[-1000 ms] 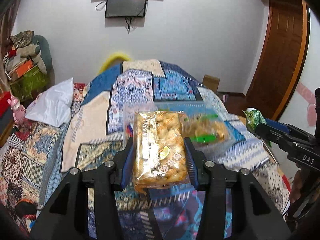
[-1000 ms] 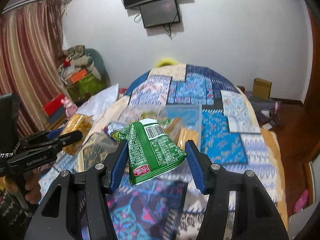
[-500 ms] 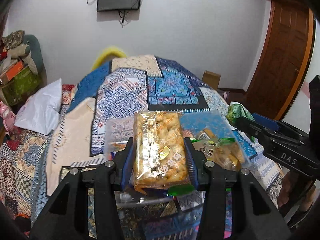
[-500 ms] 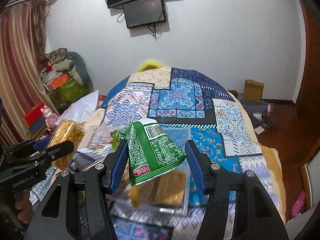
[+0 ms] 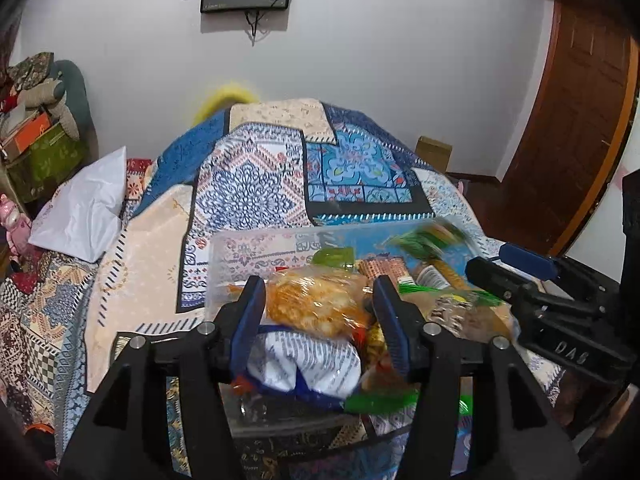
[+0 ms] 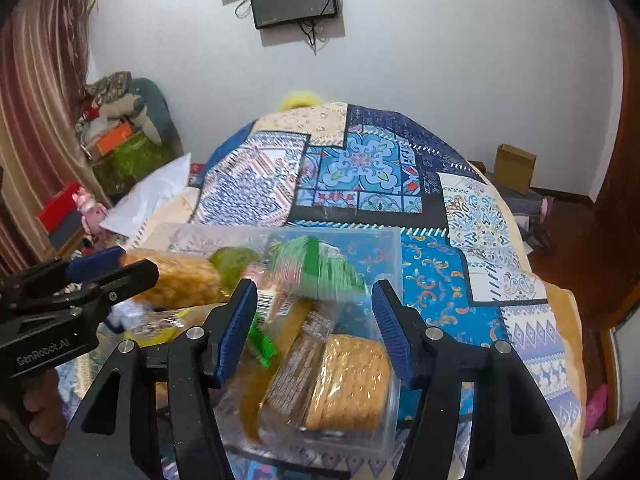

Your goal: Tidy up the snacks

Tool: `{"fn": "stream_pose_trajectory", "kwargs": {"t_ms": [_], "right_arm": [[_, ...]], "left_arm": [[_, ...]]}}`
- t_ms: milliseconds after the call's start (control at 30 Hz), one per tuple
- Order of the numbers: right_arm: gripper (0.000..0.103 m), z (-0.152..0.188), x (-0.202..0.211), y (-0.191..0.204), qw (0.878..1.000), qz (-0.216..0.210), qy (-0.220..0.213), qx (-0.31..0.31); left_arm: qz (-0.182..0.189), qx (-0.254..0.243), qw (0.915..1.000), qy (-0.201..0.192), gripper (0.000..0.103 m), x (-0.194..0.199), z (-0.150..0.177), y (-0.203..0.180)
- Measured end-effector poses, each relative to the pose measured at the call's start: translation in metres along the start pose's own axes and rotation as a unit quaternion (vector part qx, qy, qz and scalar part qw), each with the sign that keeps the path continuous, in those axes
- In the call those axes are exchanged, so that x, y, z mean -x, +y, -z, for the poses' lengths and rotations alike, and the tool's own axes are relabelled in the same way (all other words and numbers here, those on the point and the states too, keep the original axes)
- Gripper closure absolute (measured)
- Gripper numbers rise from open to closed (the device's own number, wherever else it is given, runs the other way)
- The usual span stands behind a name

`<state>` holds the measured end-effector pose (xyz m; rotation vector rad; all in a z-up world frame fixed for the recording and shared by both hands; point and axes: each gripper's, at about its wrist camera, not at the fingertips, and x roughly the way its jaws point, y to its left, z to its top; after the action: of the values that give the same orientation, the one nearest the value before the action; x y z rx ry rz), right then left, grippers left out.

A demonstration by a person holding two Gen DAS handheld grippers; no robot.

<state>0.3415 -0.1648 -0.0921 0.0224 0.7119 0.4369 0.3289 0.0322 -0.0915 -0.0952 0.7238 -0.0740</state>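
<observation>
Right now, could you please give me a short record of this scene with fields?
Left tool: open, over the bin
Orange snack pack: loose on other snacks in the bin
Right tool: open
Green snack packet: blurred, clear of both pads, over the bin
Clear plastic bin: on the patchwork quilt, holding several snacks

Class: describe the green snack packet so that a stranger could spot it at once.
Find the patchwork quilt, then the clear plastic box lying on it. The green packet sits blurred at the box's far end, the only green-and-white one among golden biscuit packs.
</observation>
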Motion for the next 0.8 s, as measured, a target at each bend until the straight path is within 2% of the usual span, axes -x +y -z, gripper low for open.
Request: {"fn": "stream_pose_trajectory", "kwargs": {"t_ms": [233,467,567,667,700,800], "right_arm": [[0.047,-0.005,0.052,0.012,0.999,-0.019,-0.032,0.011],[0.045,0.0,0.128,0.029,0.995,-0.037,-0.085,0.024],[0.031,0.006,0.159,0.034,0.992,-0.047,-0.111,0.024],[0.026,0.013,0.184,0.042,0.99,-0.042,-0.131,0.034],[0.02,0.015,0.191,0.044,0.989,-0.039,-0.137,0.036],[0.014,0.022,0.206,0.05,0.987,-0.03,-0.155,0.041]], "left_arm": [[0.001,-0.02,0.9983,-0.054,0.048,0.069,0.002,-0.014],[0.006,-0.025,0.9923,-0.121,0.047,0.155,0.014,-0.028],[0.002,-0.022,0.9889,-0.147,0.039,0.185,0.023,-0.032],[-0.001,-0.022,0.9862,-0.164,0.034,0.208,0.032,-0.036],[-0.003,-0.023,0.9852,-0.17,0.028,0.215,0.035,-0.037],[-0.006,-0.024,0.9821,-0.187,0.011,0.232,0.046,-0.038]]}}
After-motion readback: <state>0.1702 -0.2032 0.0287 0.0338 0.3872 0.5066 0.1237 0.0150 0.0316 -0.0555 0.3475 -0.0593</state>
